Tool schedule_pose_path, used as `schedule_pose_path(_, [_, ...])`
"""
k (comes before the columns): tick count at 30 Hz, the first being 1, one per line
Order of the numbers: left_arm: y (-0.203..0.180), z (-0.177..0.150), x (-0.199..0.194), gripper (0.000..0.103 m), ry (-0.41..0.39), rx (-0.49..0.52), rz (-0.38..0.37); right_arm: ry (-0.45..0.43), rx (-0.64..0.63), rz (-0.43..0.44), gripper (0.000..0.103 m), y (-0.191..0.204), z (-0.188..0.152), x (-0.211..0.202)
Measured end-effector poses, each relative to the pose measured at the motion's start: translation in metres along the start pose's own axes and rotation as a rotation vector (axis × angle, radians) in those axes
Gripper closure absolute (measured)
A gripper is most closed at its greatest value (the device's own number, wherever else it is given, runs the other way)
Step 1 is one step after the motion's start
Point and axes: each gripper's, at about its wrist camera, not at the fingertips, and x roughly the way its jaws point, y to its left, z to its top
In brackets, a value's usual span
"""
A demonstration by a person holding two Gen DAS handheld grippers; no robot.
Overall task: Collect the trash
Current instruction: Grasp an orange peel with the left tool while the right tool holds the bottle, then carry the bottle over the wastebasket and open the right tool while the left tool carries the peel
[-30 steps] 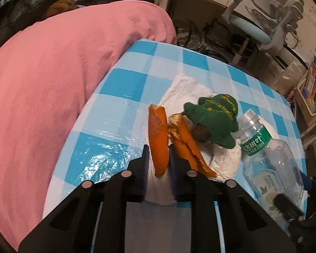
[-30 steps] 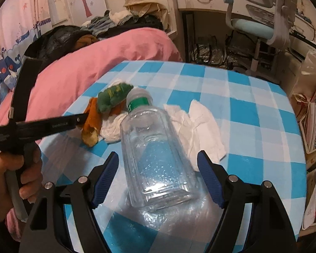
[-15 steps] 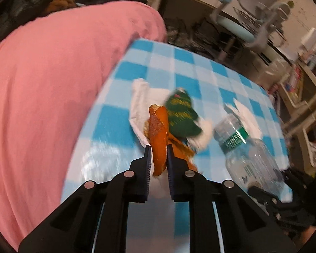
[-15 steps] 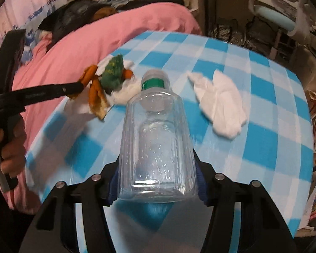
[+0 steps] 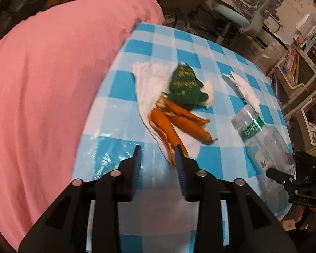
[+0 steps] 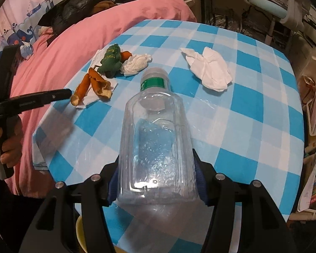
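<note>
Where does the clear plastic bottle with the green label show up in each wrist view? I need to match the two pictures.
Left wrist view: the clear plastic bottle with the green label lies at the right edge, cap pointing up-left, its base in the right hand-held gripper.
Right wrist view: the bottle fills the lower centre, clamped between the blue pads.
Shared landmark: the green knitted toy beside the orange peel.

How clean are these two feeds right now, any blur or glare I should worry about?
Left wrist view: slight motion blur smears the open left claw and the orange peel; glare shines on the tablecloth beside it. Right wrist view: sharper; the bottle in the right claw carries bright highlights near its base. Both views bend at the edges.
</note>
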Motion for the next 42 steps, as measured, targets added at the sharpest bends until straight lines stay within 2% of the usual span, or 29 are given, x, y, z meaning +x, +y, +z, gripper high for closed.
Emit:
schedule_pose_path(7, [-0.019,0.007,-0.001,0.067,-0.036,0.048,0.033,-0.033,-0.003,-0.015,0.039,0.002,0.006,0.0])
schedule_pose_path(10, [-0.025,0.01,0.012,0.067,-0.006,0.063,0.082,-0.028,-0.01,-0.017,0.039,0.002,0.007,0.002])
schedule_pose_path(12, [-0.025,0.01,0.02,0.068,0.013,0.051,0.082,-0.023,-0.014,-0.018,0.039,0.002,0.007,0.003])
schedule_pose_path(15, [-0.024,0.011,0.025,0.083,0.022,0.041,0.062,-0.021,-0.021,-0.02,0.039,0.003,0.007,0.005])
schedule_pose_path(18, [-0.027,0.011,0.024,0.087,0.01,0.055,0.067,-0.008,-0.037,-0.028,0.04,0.005,0.007,0.009])
schedule_pose_path(20, [-0.026,0.01,0.02,0.089,0.004,0.049,0.054,0.005,-0.052,-0.043,0.047,0.007,0.005,0.013])
schedule_pose_path(25, [-0.018,0.006,-0.005,0.091,-0.034,0.017,0.018,-0.013,-0.028,-0.018,0.048,0.006,0.002,0.005])
schedule_pose_path(32, [-0.007,-0.007,-0.036,0.091,-0.08,-0.038,-0.014,-0.062,0.061,0.065,0.048,0.004,-0.004,-0.012])
schedule_pose_path(42, [-0.016,-0.039,-0.066,0.091,-0.128,-0.028,-0.037,-0.108,0.108,0.12,0.048,0.015,-0.022,-0.033])
